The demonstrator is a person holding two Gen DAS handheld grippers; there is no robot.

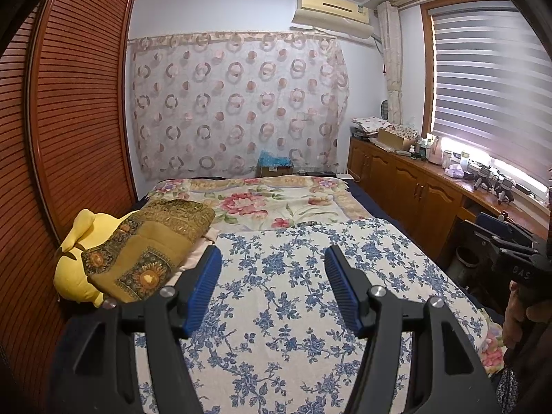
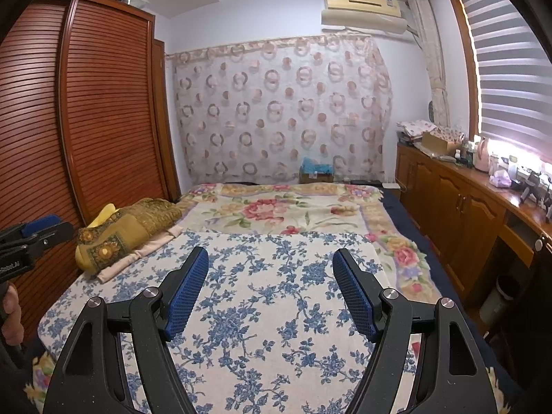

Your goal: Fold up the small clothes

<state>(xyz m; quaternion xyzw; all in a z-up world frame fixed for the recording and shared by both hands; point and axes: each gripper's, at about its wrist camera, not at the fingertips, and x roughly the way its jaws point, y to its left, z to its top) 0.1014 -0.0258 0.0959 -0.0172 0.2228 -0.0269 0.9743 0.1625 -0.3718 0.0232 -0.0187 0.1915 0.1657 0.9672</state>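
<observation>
Daylight came through the blinds [image 1: 490, 79] on the right and blew out the sill. Room was evenly lit, soft shadows, pretty sharp, heavy fisheye bending with black corners.

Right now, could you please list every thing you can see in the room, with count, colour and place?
bed: 1, pink floral cover, centre
blue sheet: 1, white with blue flowers, near part of bed
cushion: 1, olive-gold, left side of bed
yellow toy: 1, yellow, under the cushion, by the wardrobe
wardrobe: 1, red-brown, slatted, left wall
curtain: 1, pale with rings, far wall
air conditioner: 1, cream, above the curtain
cabinets: 1 row, brown wood, right wall, small items on top
blind: 1, grey striped, right window
left claw: 1, black with blue pads, open over the sheet
right claw: 1, same colours, open
</observation>
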